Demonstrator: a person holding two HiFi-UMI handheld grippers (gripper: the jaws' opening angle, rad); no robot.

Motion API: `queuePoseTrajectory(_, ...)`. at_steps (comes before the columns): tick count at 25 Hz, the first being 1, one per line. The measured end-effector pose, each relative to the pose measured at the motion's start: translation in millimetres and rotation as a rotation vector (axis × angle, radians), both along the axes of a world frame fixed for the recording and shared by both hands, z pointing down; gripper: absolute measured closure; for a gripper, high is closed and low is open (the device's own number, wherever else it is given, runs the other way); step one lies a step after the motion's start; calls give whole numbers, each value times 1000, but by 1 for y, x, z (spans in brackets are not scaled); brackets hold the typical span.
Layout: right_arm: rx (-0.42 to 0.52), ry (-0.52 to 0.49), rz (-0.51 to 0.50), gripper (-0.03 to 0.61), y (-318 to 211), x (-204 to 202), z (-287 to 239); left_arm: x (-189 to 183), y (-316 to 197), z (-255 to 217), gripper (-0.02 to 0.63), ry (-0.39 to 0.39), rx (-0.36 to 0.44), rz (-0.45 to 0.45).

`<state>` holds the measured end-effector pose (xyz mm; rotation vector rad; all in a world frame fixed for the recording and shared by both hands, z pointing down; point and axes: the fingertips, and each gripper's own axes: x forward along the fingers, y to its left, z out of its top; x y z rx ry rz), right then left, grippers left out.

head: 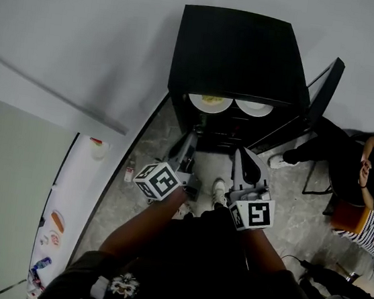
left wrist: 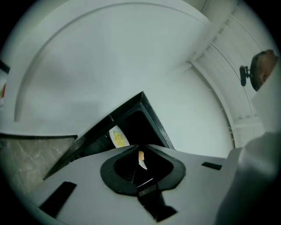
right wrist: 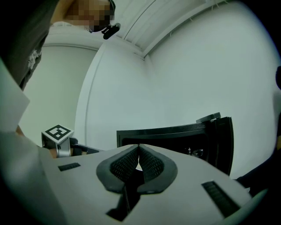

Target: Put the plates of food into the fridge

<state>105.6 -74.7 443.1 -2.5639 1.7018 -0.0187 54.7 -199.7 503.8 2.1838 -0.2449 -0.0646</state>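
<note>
The plates (head: 210,101) sit at the fridge (head: 239,57) front edge, so swinging its open door (head: 324,88) shut may clip them. The left gripper (head: 190,136) has its fingers barely parted. The right gripper (head: 240,153) is clenched, and both are empty.

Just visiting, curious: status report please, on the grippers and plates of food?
Left gripper slightly open, empty; right gripper shut, empty. White plate of yellow food and second white plate sit inside black fridge. Fridge door open, nothing blocking.

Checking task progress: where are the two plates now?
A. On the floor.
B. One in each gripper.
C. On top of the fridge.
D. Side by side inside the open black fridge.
D: the head view shows the plate of yellow food and the second plate side by side inside the fridge.
</note>
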Motion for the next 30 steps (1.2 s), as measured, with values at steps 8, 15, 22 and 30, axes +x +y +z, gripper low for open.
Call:
queuePoseTrajectory(8,-9,17,57,554,13,-39,-2,-29,30,-45,592,-38,584,123)
queuePoseTrajectory(15,-33,53,65,554,31,-51,-5,-44,68,-57,592,-72,807,170)
queuePoseTrajectory(22,-16,107,32,554,50,-50,-21,-52,103,-72,592,-64,826,146)
queuePoseTrajectory(30,34,133,-12,554,97,-60,-41,-59,161,-78,591,-80,826,90)
